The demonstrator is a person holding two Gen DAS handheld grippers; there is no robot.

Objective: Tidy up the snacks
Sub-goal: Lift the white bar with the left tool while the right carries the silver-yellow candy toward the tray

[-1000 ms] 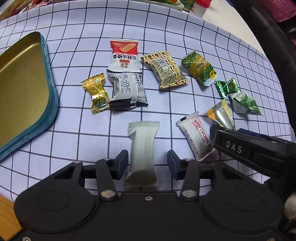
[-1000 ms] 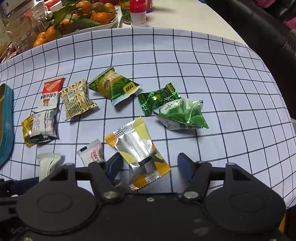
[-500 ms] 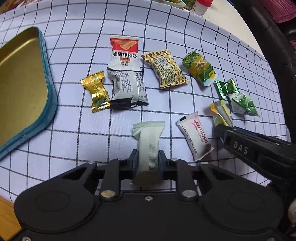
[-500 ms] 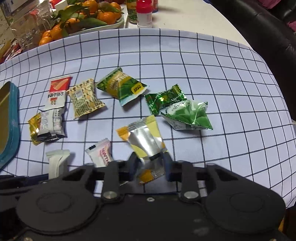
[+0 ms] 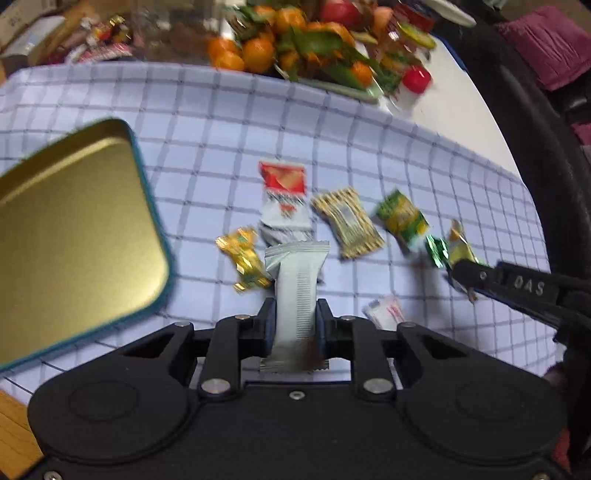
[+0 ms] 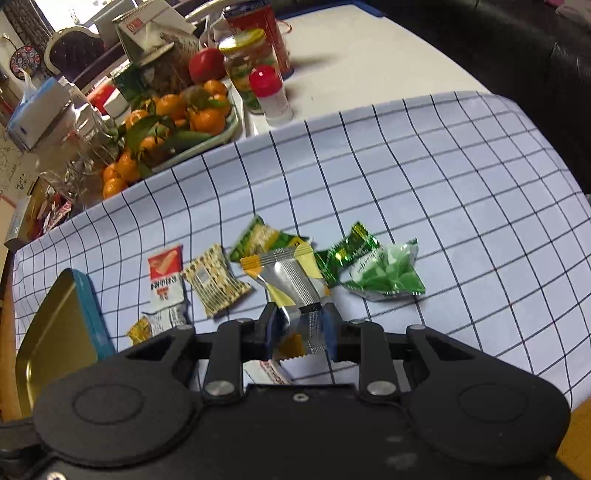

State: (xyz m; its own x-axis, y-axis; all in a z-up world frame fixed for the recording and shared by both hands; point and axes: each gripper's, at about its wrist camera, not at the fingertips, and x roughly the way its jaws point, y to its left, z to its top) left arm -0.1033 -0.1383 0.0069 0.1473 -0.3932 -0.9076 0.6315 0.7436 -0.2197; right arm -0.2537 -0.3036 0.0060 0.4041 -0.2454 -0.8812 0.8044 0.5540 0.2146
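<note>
Both grippers (image 5: 295, 317) (image 6: 300, 325) clamp snacks (1 each).

Beyond the checked cloth (image 6: 443, 177) on the worktop (image 6: 369, 62), a tray of oranges (image 6: 184, 114) with green leaves sits beside a red-capped white bottle (image 6: 271, 98), a glass jar (image 6: 245, 62), a red tin (image 6: 258, 26), a tomato (image 6: 207, 64) and a tissue box (image 6: 35, 110).

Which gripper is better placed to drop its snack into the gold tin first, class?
Probably the left gripper: its pale green packet hangs close beside the tin, while the right gripper sits farther away.
</note>
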